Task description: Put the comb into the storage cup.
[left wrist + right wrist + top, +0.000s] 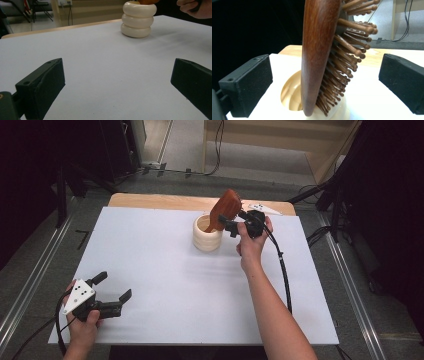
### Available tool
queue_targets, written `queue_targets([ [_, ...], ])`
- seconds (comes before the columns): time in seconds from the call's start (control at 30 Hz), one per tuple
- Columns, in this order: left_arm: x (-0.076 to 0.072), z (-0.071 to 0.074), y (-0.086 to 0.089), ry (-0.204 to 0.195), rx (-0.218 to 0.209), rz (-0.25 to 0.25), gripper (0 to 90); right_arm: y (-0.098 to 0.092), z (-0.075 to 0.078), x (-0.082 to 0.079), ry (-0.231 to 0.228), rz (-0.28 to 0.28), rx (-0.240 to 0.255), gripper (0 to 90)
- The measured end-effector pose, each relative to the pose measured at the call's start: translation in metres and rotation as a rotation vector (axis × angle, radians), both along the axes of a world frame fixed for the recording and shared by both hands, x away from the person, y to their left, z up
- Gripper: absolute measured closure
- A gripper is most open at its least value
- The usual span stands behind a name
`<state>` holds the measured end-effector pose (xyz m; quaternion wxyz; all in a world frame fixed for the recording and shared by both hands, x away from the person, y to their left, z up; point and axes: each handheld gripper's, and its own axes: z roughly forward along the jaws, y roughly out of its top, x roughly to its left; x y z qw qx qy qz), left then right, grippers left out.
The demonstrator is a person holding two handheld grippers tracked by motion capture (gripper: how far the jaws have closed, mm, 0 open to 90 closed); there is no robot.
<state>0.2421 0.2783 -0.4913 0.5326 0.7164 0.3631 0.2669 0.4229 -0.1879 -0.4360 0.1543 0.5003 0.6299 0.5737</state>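
A brown wooden paddle hairbrush (pixel 224 209) stands tilted, handle down, in a cream ribbed ring-stacked holder (pixel 207 235) on the white counter (pixel 165 280). The right gripper (pixel 234 222) sits just right of both, brush between its spread jaws. The left gripper (pixel 112 292) lies well apart, nearer and to the left.

No text, label, brand or number can be read anywhere; the grey plate on the left hand-held gripper (pixel 111 287) bears only dark dots.

Open tabletop (pixel 165 270) around holder (pixel 206 237)
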Motion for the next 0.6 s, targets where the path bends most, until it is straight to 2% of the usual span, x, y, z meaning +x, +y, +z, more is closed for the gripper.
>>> queue_targets([
  [0.17,0.0,0.0,0.0,0.001,0.0,0.001,0.0,-0.002,0.002,-0.006,-0.008,-0.01,-0.026,0.0],
  [0.6,0.0,0.0,0.0,0.0,0.002,0.0,0.0,-0.013,0.003,-0.025,-0.039,0.02,-0.067,0.0],
])
